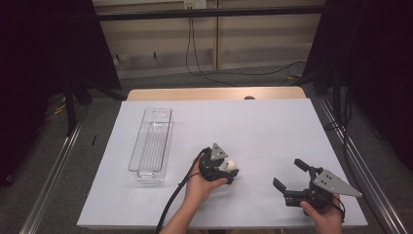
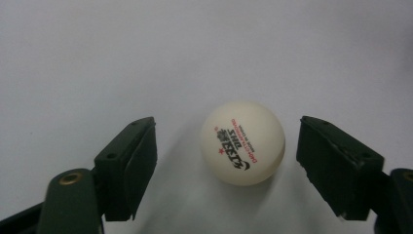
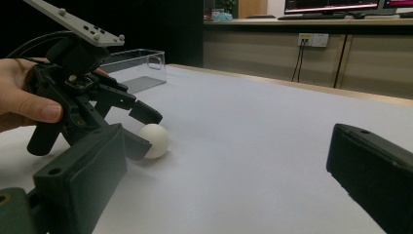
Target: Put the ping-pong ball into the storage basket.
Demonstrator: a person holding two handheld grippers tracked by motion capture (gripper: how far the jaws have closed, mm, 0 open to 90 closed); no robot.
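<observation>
A clear tray [image 1: 152, 144] lay empty on the white tabletop [image 1: 272, 131], well to the left of both hands, and nothing stood between it and the ball [image 2: 242, 142]. The white ball, printed with red and black lettering, rested on the tabletop between the two jaws of the left claw [image 2: 226, 168], with a gap showing on each side. The left claw was partly open and touched nothing, while the right claw [image 1: 291, 174] was wide open and empty, held well apart to the right of the ball.
</observation>
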